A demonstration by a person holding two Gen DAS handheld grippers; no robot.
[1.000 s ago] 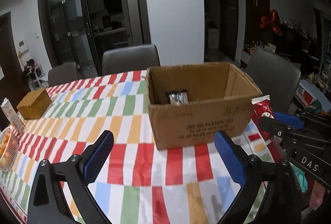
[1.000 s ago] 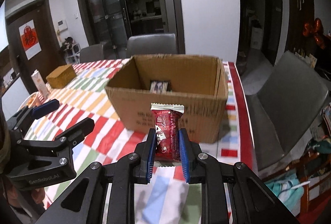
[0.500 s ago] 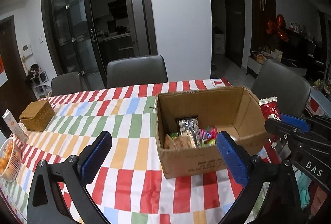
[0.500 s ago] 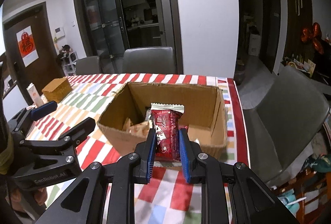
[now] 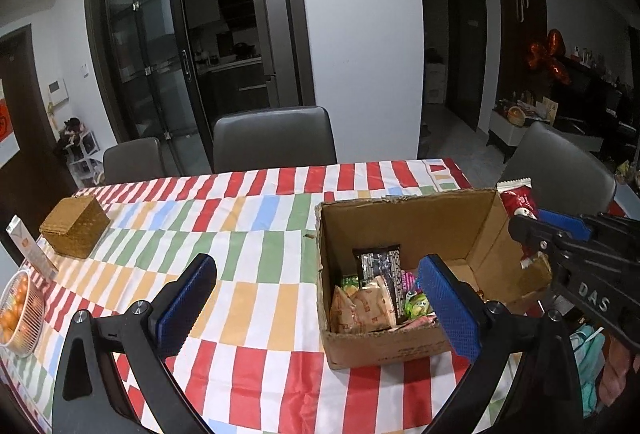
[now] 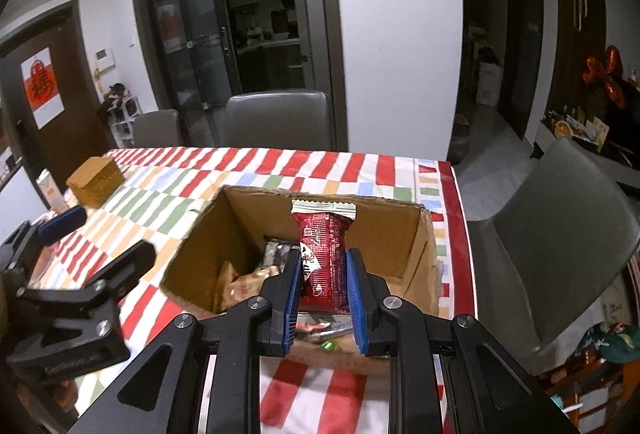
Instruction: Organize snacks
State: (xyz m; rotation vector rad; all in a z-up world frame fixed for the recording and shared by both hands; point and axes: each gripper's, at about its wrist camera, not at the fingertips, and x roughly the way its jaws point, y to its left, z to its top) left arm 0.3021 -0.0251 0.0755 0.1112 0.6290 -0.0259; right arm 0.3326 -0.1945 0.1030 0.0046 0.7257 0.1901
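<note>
Open-topped cardboard box [image 6: 424, 258], snacks [image 5: 368, 308] crowding its floor.

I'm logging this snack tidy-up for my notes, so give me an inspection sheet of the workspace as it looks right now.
Surface: table under a striped tablecloth of red, green, blue and orange blocks.
Job's things: open cardboard box holding several snack packets; red snack packet held over the box.
Clutter: woven box, small carton, bowl of oranges at the table's left.
Grippers: left tongs open, holding nothing; right tongs shut on the red snack packet.
Cables: nothing seen.
Surroundings: grey chairs, glass doors, dark room beyond.
</note>
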